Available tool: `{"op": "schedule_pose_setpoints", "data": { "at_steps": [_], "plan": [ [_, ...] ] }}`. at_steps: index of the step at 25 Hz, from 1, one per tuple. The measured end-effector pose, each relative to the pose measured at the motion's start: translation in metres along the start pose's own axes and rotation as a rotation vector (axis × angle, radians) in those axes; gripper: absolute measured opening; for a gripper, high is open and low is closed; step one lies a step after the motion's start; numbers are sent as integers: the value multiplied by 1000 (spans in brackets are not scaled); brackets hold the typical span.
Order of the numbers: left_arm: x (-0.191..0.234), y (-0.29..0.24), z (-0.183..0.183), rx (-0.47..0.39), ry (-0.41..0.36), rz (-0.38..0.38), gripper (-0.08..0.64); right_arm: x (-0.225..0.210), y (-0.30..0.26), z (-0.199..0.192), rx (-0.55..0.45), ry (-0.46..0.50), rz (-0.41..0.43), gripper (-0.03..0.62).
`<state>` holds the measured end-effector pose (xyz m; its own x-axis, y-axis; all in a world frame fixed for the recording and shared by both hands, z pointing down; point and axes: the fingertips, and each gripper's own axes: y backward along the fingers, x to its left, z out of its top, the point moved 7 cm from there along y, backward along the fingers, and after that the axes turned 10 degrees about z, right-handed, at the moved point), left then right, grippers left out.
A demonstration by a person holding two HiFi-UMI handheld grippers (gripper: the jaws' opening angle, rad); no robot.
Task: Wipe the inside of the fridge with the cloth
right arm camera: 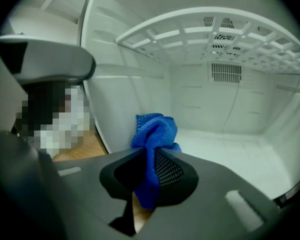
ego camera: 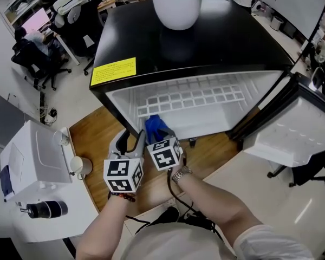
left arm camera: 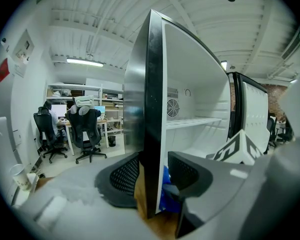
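Observation:
The black mini fridge [ego camera: 206, 47] stands open and shows its white inside [right arm camera: 225, 144]. My right gripper [ego camera: 159, 133] is at the lower left corner of the opening, shut on a bunched blue cloth [ego camera: 154, 124]. In the right gripper view the cloth [right arm camera: 155, 129] sticks up between the jaws of the right gripper [right arm camera: 149, 166], close to the left inner wall and above the fridge floor. My left gripper [ego camera: 131, 140] straddles the front edge of the fridge's left side wall [left arm camera: 152, 134]. One jaw is outside and one inside, and the pads lie against the wall.
A white plant pot [ego camera: 176, 7] sits on the fridge top. The fridge door [ego camera: 298, 134] hangs open at the right. A white wire shelf [ego camera: 189, 97] spans the upper inside. A white appliance [ego camera: 35, 158] and a paper cup [ego camera: 81, 166] stand at the left, office chairs [ego camera: 38, 64] beyond.

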<state>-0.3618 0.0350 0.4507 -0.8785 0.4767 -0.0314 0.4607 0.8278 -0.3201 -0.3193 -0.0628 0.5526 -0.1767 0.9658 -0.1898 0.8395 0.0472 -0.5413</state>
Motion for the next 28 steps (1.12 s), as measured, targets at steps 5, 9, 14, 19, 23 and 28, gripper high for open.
{"op": "schedule_pose_setpoints", "data": {
  "at_steps": [5, 9, 14, 19, 23, 28],
  "plan": [
    [0, 0, 0, -2, -4, -4, 176, -10, -10, -18, 63, -11, -23, 48],
    [1, 0, 0, -2, -4, -3, 176, -17, -5, -21, 65, 14, -49, 49],
    [0, 0, -1, -1, -3, 1, 176, -30, 5, -27, 55, 7, -72, 49],
    [0, 0, -1, 0, 2, 9, 176, -47, 19, -32, 49, -3, -105, 49],
    [0, 0, -1, 1, 4, 14, 176, -62, 31, -37, 48, -3, -139, 49],
    [0, 0, -1, 3, 5, 21, 176, -83, 46, -43, 42, -10, -179, 48]
  ]
}}
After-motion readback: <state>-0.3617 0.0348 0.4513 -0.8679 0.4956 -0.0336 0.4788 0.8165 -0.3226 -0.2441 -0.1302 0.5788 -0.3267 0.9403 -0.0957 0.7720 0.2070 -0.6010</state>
